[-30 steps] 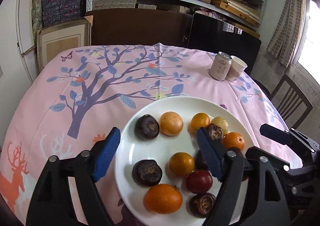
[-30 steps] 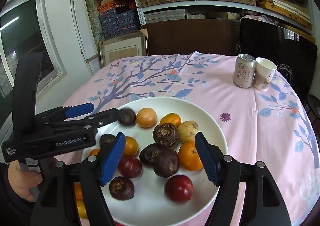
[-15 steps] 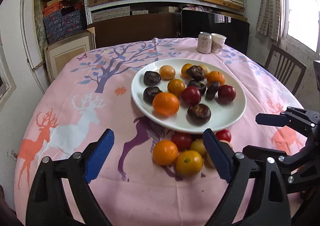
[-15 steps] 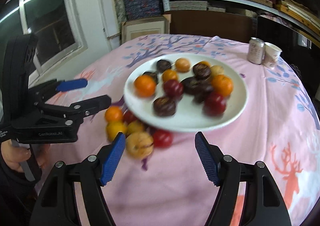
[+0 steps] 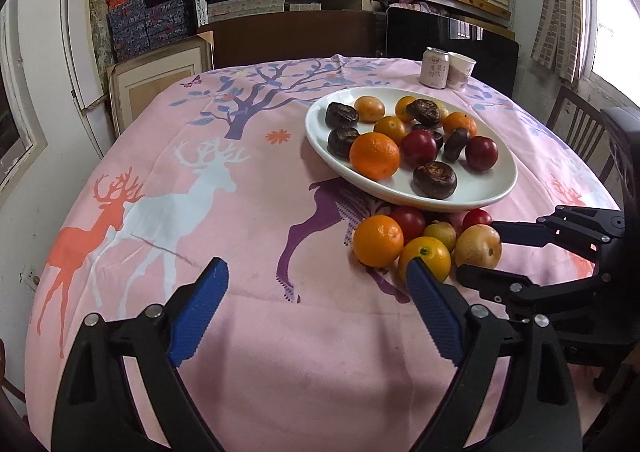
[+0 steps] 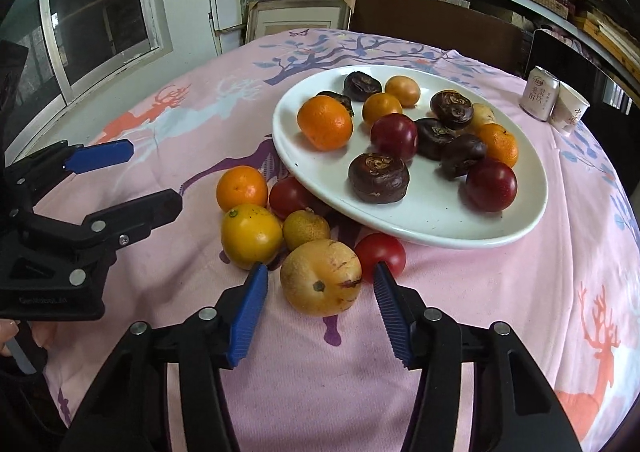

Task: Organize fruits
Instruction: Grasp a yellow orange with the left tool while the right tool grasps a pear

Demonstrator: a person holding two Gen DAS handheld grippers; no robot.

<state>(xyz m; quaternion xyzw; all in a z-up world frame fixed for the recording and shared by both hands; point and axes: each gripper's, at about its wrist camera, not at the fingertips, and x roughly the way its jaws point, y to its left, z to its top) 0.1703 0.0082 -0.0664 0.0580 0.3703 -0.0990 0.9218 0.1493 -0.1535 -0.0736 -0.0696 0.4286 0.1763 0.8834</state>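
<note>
- Both views had pulled back from over the white plate [image 6: 420,228] to the loose fruit on the pink tablecloth [image 5: 248,211] at its near rim.
- Right gripper [image 6: 320,312]: jaws had just been closing around the yellow passion fruit [image 6: 320,276] (pads not yet touching it).
- Left gripper [image 5: 316,312]: jaws wide apart, empty, beside the pile.
- Judged: pickup beginning.

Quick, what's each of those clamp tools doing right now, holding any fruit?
Left tool: open, holding nothing.
Right tool: open, just been closing around the yellow passion fruit, not gripping it yet.
</note>
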